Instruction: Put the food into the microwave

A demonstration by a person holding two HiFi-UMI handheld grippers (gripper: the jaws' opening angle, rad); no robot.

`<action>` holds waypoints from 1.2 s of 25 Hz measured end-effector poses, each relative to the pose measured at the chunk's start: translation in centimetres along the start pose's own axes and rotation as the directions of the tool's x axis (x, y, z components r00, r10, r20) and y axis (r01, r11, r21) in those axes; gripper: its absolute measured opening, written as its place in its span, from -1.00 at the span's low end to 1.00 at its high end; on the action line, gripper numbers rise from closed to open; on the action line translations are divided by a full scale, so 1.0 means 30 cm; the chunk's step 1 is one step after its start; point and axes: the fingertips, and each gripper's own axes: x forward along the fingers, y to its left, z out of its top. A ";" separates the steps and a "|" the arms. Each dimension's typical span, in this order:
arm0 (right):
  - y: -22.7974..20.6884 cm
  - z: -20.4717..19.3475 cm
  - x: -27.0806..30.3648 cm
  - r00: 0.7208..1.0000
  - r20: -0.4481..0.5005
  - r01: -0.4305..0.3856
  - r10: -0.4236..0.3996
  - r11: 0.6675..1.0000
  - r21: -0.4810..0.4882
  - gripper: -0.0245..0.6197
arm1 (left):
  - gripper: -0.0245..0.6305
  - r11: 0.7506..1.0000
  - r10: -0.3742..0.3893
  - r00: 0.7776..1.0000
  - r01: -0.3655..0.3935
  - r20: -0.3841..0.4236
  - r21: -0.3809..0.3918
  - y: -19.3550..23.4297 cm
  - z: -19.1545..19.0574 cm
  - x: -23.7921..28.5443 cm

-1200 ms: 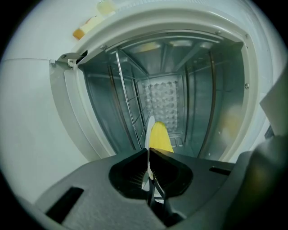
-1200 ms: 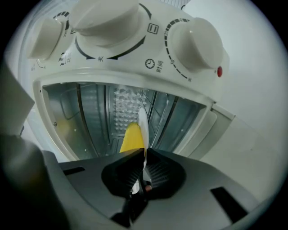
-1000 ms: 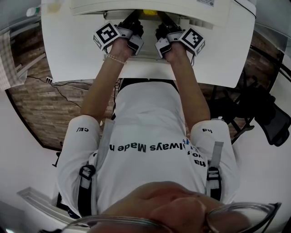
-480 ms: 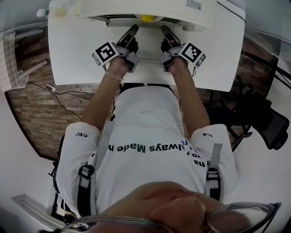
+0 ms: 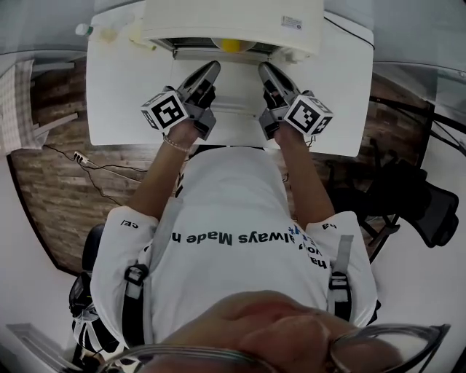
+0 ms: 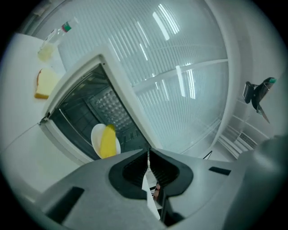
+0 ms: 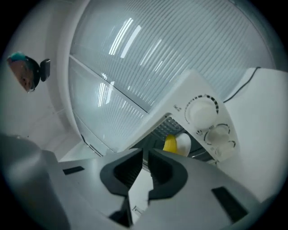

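A white microwave [image 5: 233, 18] stands at the middle of the far edge of the white table [image 5: 124, 95], its cavity open toward the person. The food [image 5: 234, 45], a yellow elongated piece, is already inside. It lies on a white plate [image 6: 96, 134] on the cavity floor, as both gripper views show. The left gripper [image 5: 206, 73] and the right gripper [image 5: 268, 73] are held side by side over the table just in front of the opening. They are a little apart and point toward the microwave, and neither touches it or the plate. In the left gripper view the dark jaws are pressed together with only a hairline seam between them and nothing in them. The right gripper's jaws likewise meet, closed on nothing. From the right gripper view two round dials [image 7: 201, 110] sit one below the other on the control panel, to the right of the cavity. At the far left corner of the table, left of the microwave, lies a clear bottle [image 6: 54, 39] with yellowish liquid. Beside it is a pale slice [image 6: 45, 84] with a yellow-brown edge, and both are well apart from the grippers.
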 end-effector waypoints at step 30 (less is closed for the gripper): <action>0.583 0.218 -0.316 0.995 0.102 0.084 -0.010 0.661 -0.746 -0.82 | -0.87 0.689 -0.022 0.991 -0.080 0.130 0.720 -0.619 0.147 -0.207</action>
